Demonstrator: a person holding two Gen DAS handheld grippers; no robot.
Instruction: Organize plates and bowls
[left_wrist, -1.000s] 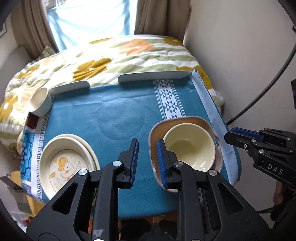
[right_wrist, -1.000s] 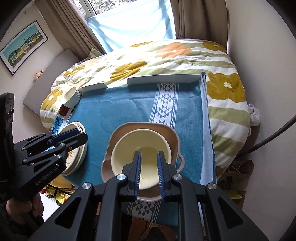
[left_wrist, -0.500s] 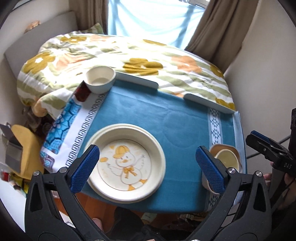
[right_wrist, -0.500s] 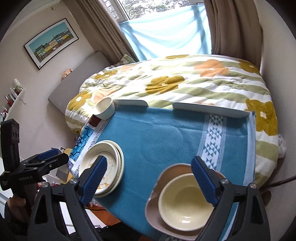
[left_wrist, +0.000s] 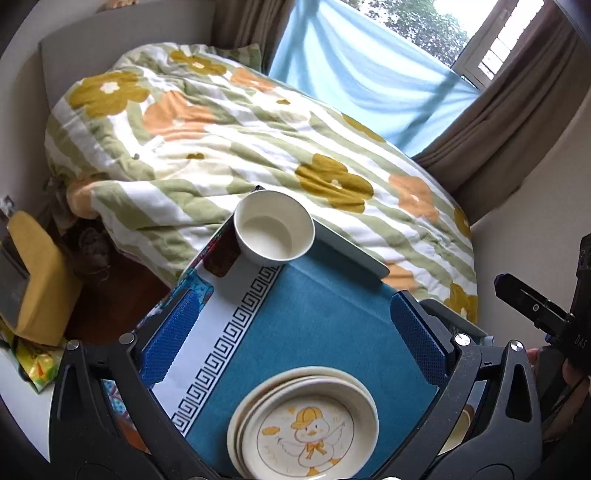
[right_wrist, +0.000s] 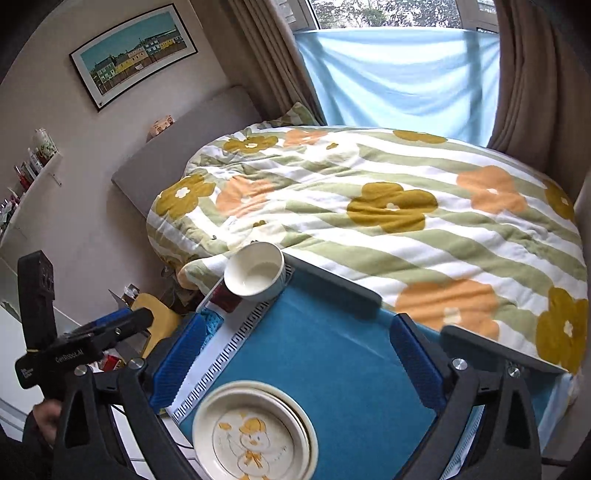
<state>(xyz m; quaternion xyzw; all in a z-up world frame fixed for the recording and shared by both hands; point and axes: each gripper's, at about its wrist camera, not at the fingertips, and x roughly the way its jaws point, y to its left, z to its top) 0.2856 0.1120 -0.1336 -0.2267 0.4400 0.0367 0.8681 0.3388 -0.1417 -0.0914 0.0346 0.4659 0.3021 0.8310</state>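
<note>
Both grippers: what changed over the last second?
Both went from nearly shut over the tan dish to wide open, holding nothing, and swung left: left gripper and right gripper now face the duck plate stack and white bowl. Plates, bowl and blue cloth stayed put.

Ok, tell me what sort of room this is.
Most likely a bedroom: a bed with a floral duvet fills the space beyond the blue-clothed table, curtains frame the window, and a framed picture hangs above the headboard.
</note>
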